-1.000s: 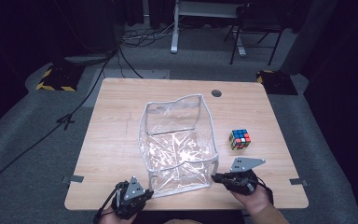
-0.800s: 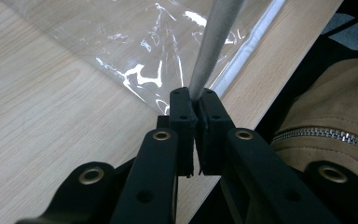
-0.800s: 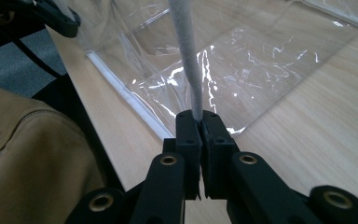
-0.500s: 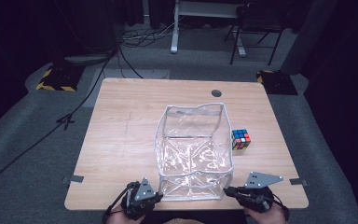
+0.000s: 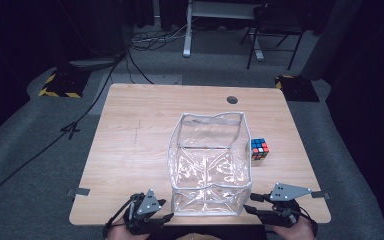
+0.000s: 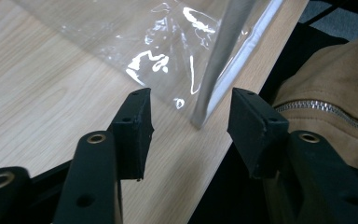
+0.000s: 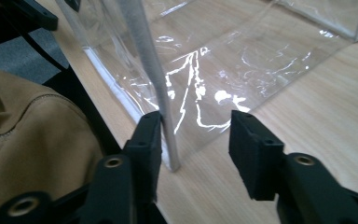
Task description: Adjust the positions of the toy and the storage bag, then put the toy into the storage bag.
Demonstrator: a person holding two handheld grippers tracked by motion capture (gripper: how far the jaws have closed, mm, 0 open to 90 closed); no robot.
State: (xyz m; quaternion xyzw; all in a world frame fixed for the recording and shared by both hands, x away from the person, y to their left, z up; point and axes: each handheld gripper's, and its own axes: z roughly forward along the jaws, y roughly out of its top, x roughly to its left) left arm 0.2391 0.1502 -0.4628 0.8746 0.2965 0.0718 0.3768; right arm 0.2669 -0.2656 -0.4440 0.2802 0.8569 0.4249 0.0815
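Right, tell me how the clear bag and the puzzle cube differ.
The clear bag is see-through with pale trim; the puzzle cube is opaque with coloured squares. The bag is far larger and crumpled, the cube small and rigid. The bag sits between the left gripper and right gripper; the cube lies apart. Both rest on the table.

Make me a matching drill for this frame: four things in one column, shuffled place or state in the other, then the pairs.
Things
1. clear plastic box-shaped bag
2. multicoloured puzzle cube
3. left gripper
4. round dark hole in the wooden table

Place or state
A. near the far edge, right of centre
B. jaws open, at the bag's near left corner
C. upright, open at the top, mid-table towards the near edge
D. on the wood just right of the bag

Pairs: 1-C, 2-D, 3-B, 4-A
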